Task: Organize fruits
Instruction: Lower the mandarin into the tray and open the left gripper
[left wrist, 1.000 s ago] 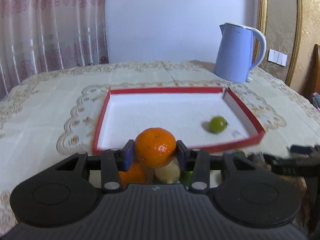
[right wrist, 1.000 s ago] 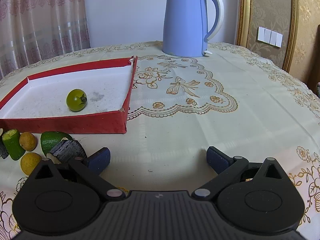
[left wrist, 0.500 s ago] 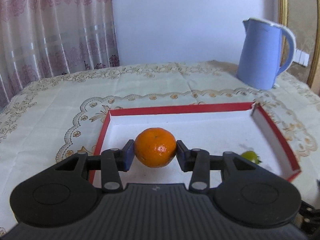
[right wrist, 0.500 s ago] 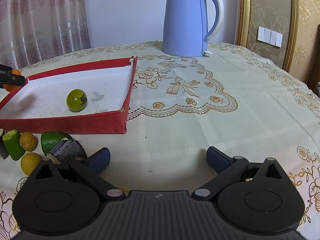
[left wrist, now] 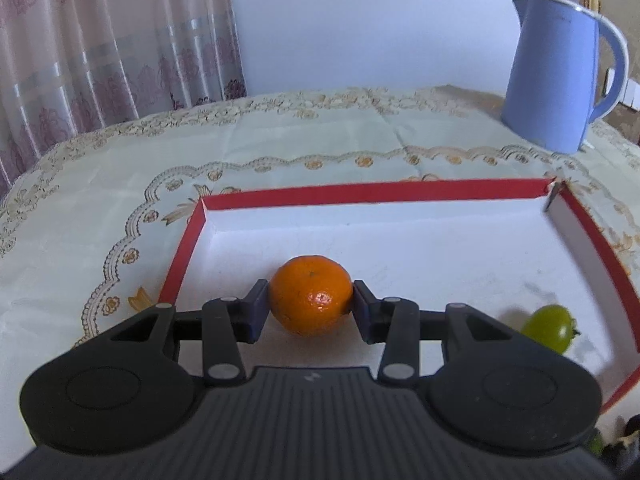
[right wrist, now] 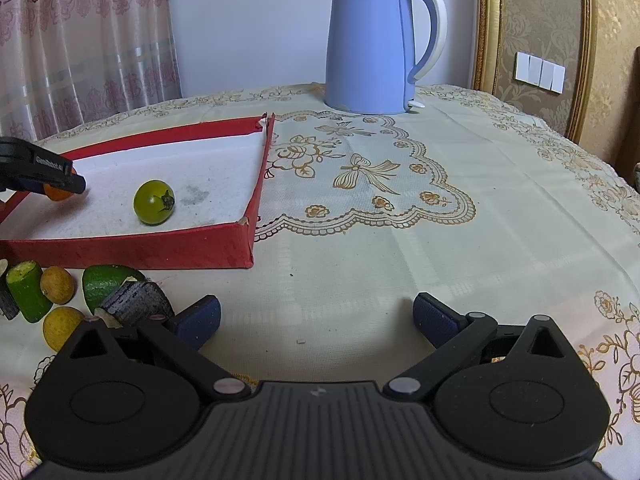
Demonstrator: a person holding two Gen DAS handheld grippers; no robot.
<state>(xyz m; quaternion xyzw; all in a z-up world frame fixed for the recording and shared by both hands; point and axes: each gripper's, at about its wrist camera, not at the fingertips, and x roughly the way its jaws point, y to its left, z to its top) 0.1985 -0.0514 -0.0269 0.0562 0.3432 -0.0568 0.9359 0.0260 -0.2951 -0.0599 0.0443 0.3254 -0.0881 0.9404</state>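
Note:
My left gripper (left wrist: 310,310) is shut on an orange mandarin (left wrist: 311,295) and holds it just over the white floor of the red-rimmed tray (left wrist: 376,192), near its left side. The right wrist view shows that gripper (right wrist: 60,184) with the mandarin (right wrist: 56,194) low in the tray (right wrist: 160,246). A green tomato (left wrist: 548,328) lies in the tray to the right; it also shows in the right wrist view (right wrist: 154,202). My right gripper (right wrist: 316,318) is open and empty above the tablecloth.
A blue kettle (right wrist: 376,46) stands at the back of the table. In front of the tray lie a green cucumber piece (right wrist: 26,296), two small yellow fruits (right wrist: 58,284), a green fruit (right wrist: 106,284) and a dark eggplant piece (right wrist: 134,304).
My left gripper has carried the mandarin from the fruit pile forward and down into the tray. The right gripper has not moved.

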